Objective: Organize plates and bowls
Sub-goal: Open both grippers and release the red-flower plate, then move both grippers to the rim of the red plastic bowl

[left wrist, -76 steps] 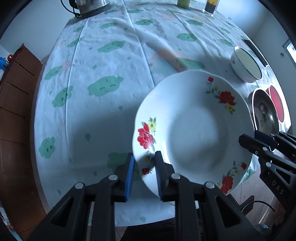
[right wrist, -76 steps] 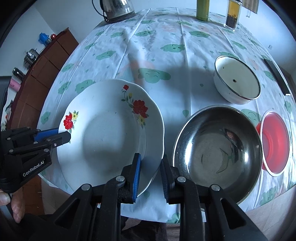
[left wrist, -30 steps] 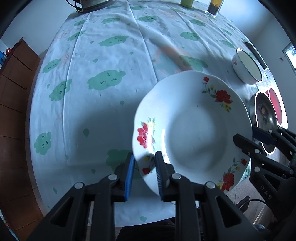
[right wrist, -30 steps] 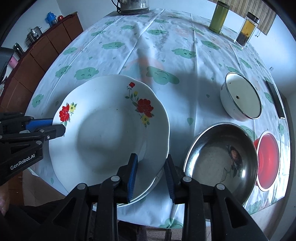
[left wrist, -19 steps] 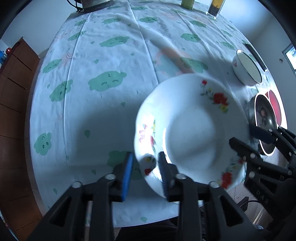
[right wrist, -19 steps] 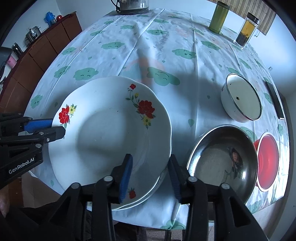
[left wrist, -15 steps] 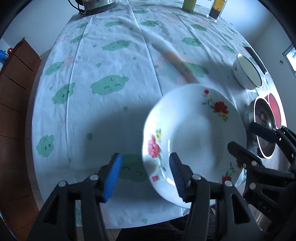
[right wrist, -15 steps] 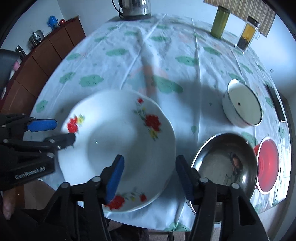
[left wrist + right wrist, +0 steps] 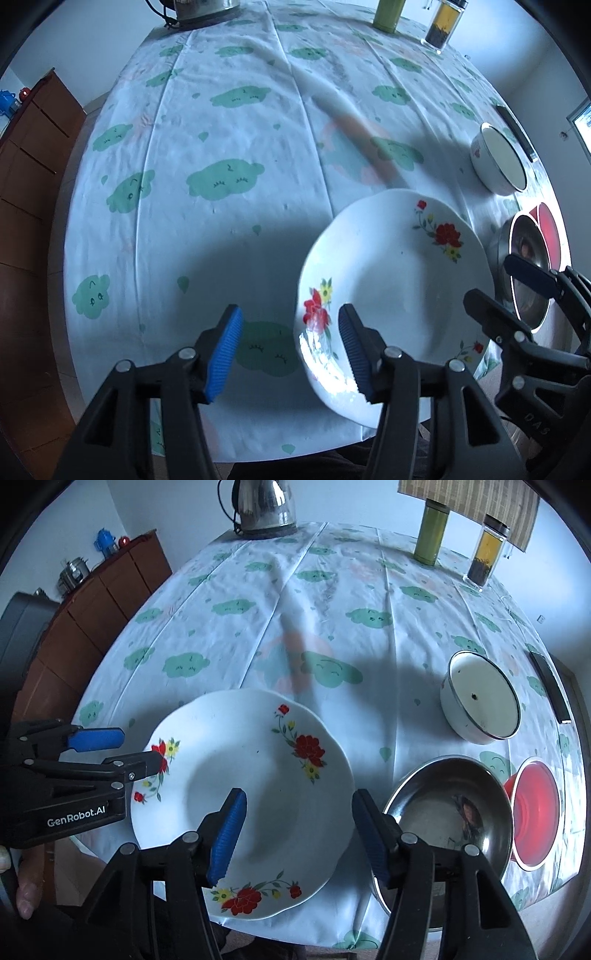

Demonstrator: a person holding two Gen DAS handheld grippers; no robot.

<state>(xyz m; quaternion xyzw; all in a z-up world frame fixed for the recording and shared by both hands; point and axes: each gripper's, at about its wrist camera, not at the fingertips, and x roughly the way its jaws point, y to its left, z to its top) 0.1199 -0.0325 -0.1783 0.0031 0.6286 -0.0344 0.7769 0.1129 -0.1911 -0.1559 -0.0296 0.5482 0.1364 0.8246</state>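
A white plate with red flowers (image 9: 243, 775) lies on the table near its front edge; it also shows in the left wrist view (image 9: 399, 280). My left gripper (image 9: 291, 347) is open, its jaws on either side of the plate's left rim without touching. My right gripper (image 9: 299, 830) is open above the plate's near right rim. A steel bowl (image 9: 447, 812), a red bowl (image 9: 535, 808) and a white enamel bowl (image 9: 480, 705) stand to the right.
The table wears a white cloth with green clouds (image 9: 332, 627). A kettle (image 9: 264, 502), a green bottle (image 9: 432, 531) and a glass jar (image 9: 487, 550) stand at the far edge. A dark phone (image 9: 550, 690) lies at the right. A wooden cabinet (image 9: 92, 602) stands to the left.
Both grippers opened and let go of the flowered plate, which now rests on the table. Both grippers drew back and up a little.
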